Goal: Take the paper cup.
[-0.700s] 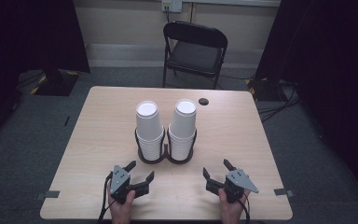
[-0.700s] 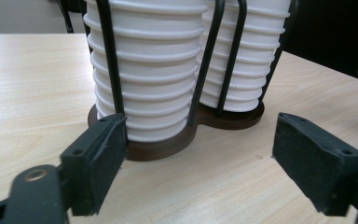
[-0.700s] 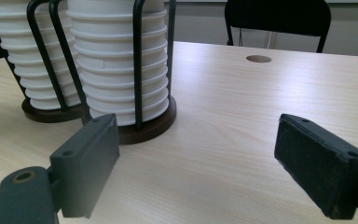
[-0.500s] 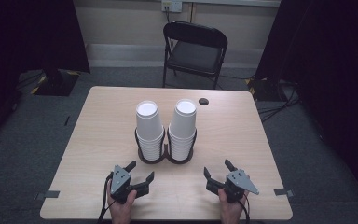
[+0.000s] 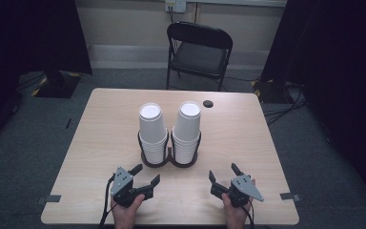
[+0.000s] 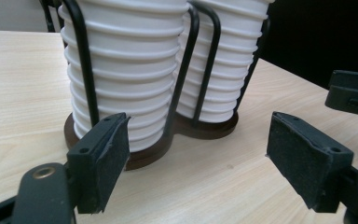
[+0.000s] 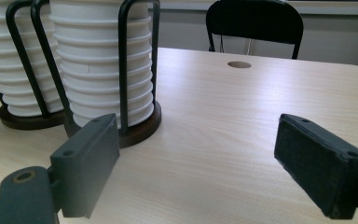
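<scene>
Two tall stacks of white paper cups stand side by side in a dark wire holder with round brown bases at the table's middle: the left stack and the right stack. My left gripper rests near the front edge, open and empty, aimed at the left stack; the other gripper's jaw shows at the edge of its view. My right gripper is open and empty at the front right, with the right stack ahead to its left.
The pale wooden table has a small round hole near its far edge. A black folding chair stands behind the table. Dark curtains hang on both sides, and cables lie on the grey carpet.
</scene>
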Action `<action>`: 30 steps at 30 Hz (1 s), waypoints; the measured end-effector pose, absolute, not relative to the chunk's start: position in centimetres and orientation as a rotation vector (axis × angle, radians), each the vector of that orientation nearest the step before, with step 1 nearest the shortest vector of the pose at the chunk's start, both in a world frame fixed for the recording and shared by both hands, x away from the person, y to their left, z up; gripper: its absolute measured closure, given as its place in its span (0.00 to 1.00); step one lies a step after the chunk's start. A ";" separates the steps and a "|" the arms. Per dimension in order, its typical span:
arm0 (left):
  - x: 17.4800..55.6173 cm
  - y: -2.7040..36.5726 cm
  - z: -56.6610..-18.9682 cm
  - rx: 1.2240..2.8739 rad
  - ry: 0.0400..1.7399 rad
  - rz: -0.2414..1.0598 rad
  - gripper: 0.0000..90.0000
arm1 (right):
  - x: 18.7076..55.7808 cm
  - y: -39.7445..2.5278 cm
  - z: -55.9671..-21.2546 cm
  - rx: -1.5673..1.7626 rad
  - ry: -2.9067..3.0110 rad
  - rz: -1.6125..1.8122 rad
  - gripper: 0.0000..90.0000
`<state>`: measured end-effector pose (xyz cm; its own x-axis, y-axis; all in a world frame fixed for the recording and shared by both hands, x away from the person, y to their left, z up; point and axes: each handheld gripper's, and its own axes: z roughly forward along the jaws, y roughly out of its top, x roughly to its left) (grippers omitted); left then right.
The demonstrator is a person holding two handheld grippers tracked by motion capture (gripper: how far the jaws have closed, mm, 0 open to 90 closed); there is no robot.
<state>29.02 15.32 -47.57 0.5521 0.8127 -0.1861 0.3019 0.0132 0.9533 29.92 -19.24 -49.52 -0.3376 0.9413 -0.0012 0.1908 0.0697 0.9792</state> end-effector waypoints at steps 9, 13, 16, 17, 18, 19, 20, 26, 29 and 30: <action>29.0 14.9 -45.9 1.582 0.937 0.554 0.23 | 29.9 -19.3 -49.5 1.151 1.635 1.334 0.15; 29.4 14.2 -45.3 1.613 0.907 0.524 0.23 | 29.9 -19.3 -49.5 1.154 1.641 1.327 0.15; 29.5 13.9 -45.0 1.629 0.888 0.531 0.23 | 30.0 -19.3 -49.5 1.154 1.643 1.329 0.15; 29.5 13.8 -44.8 1.630 0.884 0.535 0.22 | 30.0 -19.3 -49.5 1.153 1.643 1.332 0.15; 29.6 13.6 -44.6 1.634 0.882 0.538 0.22 | 30.0 -19.3 -49.5 1.153 1.643 1.332 0.15; 29.9 13.4 -44.2 1.645 0.861 0.525 0.20 | 29.9 -19.3 -49.5 1.153 1.639 1.335 0.15; 29.9 13.4 -44.2 1.645 0.861 0.525 0.20 | 29.9 -19.3 -49.5 1.153 1.639 1.335 0.15; 30.2 13.0 -42.8 1.650 0.816 0.546 0.20 | 30.0 -19.3 -49.5 1.155 1.648 1.325 0.15; 30.4 12.7 -42.1 1.652 0.799 0.534 0.18 | 30.1 -19.2 -49.5 1.161 1.653 1.324 0.15; 30.4 12.7 -42.1 1.652 0.799 0.534 0.18 | 30.1 -19.2 -49.5 1.161 1.653 1.324 0.15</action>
<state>30.43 12.70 -42.13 0.6625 0.7456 -0.0717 0.2189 -0.1011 0.9705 30.06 -19.23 -49.48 -0.3436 0.9391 0.0057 0.2105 0.0711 0.9750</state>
